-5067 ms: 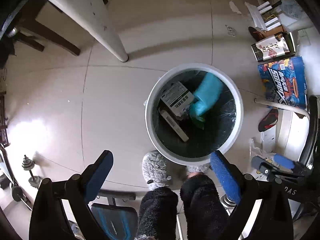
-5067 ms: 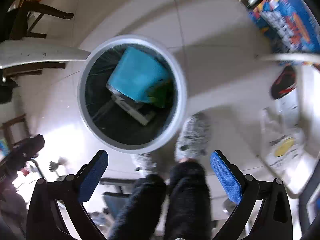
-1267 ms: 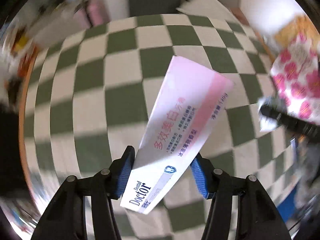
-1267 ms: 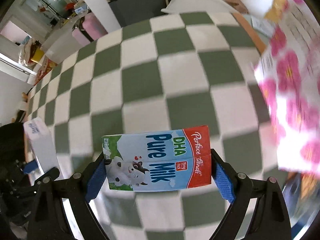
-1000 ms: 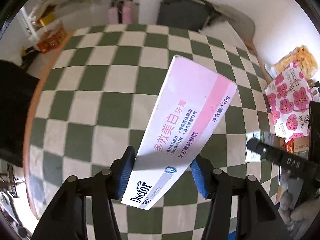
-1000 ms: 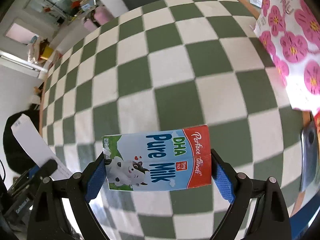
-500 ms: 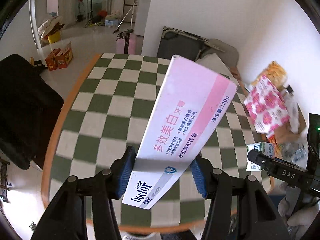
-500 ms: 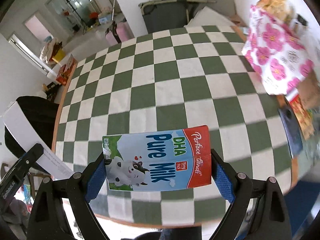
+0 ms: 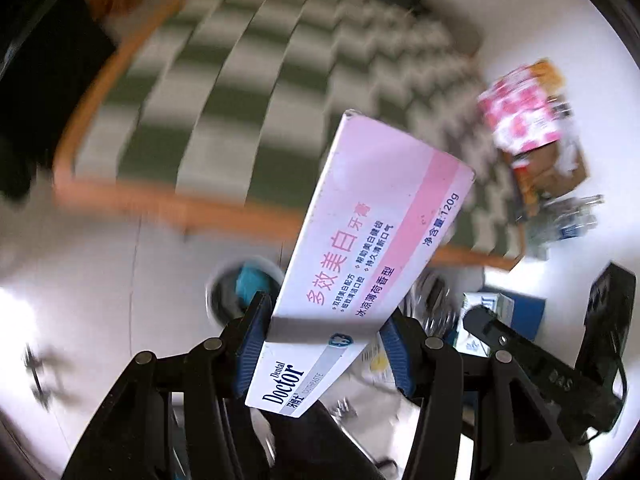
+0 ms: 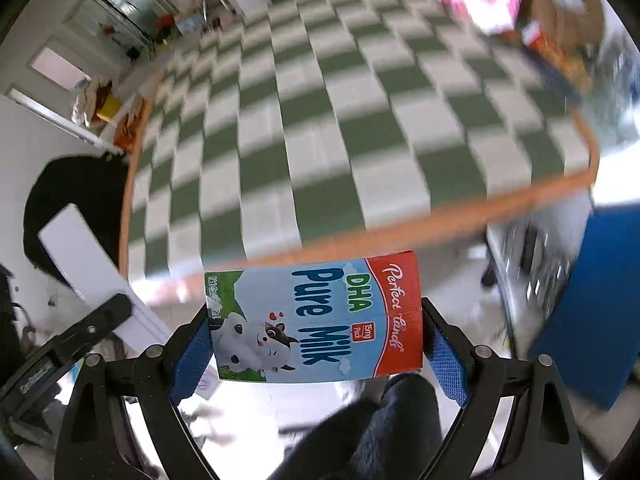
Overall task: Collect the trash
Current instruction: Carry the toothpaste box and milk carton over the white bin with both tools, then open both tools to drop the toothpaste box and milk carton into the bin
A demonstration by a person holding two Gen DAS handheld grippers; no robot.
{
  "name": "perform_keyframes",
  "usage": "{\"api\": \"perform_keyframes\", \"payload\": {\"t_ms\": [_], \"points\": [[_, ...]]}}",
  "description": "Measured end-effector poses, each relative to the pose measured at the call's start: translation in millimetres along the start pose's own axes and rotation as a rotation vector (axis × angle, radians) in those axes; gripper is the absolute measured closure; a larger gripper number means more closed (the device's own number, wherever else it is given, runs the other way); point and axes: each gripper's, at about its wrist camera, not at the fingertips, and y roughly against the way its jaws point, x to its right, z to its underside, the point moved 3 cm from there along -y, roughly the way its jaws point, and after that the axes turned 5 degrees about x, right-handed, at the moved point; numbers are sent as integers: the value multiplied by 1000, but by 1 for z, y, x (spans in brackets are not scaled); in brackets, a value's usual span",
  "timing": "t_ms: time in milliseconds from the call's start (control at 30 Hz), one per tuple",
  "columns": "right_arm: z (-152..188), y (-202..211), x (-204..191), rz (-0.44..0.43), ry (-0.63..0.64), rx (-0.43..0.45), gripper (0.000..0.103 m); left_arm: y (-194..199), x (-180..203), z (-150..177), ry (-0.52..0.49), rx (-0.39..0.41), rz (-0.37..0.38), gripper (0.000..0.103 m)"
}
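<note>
The left gripper (image 9: pixel 326 344) clamps the toothpaste box (image 9: pixel 372 248) low, the right gripper (image 10: pixel 318 344) a milk carton (image 10: pixel 320 320); swung toward the bin (image 9: pixel 240 292), the long box may pivot and miss

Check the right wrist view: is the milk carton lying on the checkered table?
No, the milk carton is clamped between the right gripper's blue pads, off the table.

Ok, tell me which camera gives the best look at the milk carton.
The right wrist view: the milk carton fills the centre, clamped in the right tool, its printing sharp. The left wrist view shows only a small blurred part of the carton behind the right tool's dark finger.
</note>
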Motion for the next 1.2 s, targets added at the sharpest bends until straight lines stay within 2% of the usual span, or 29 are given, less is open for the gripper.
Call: {"api": "perform_keyframes", "payload": {"t_ms": [167, 267, 433, 567, 600, 633, 667, 700, 733, 833, 900, 967, 1100, 1200], "points": [[68, -64, 34, 10, -14, -150, 9, -92, -52, 41, 145, -146, -5, 52], [101, -122, 62, 22, -28, -219, 9, -162, -85, 54, 234, -209, -10, 52], [128, -219, 96, 52, -39, -284, 9, -282, -136, 63, 331, -302, -21, 52], [142, -307, 115, 48, -49, -319, 9, -375, -175, 74, 370, -418, 18, 52], [141, -326, 117, 53, -43, -328, 9, -385, -185, 78, 372, -435, 18, 49], [143, -343, 118, 55, -39, -332, 9, -398, -193, 80, 364, -446, 10, 38], [144, -364, 120, 53, -35, -340, 9, -406, -199, 80, 354, -446, -4, 29], [145, -381, 120, 51, -29, -351, 9, -412, -206, 80, 354, -437, -11, 14], [147, -395, 121, 50, -27, -359, 9, -412, -207, 81, 353, -431, -9, 6], [157, -441, 122, 27, -25, -414, 9, -403, -216, 84, 336, -402, -24, 4], [162, -463, 121, 16, -26, -451, 9, -388, -217, 83, 306, -364, -65, 4], [166, -479, 120, -7, -22, -485, 0, -372, -218, 84, 256, -315, -138, 4], [167, -475, 116, -4, 8, -476, 0, -338, -211, 86, 152, -197, -290, 4], [161, -450, 105, 86, 109, -428, 0, -315, -202, 92, 87, -174, -363, 4]]}}
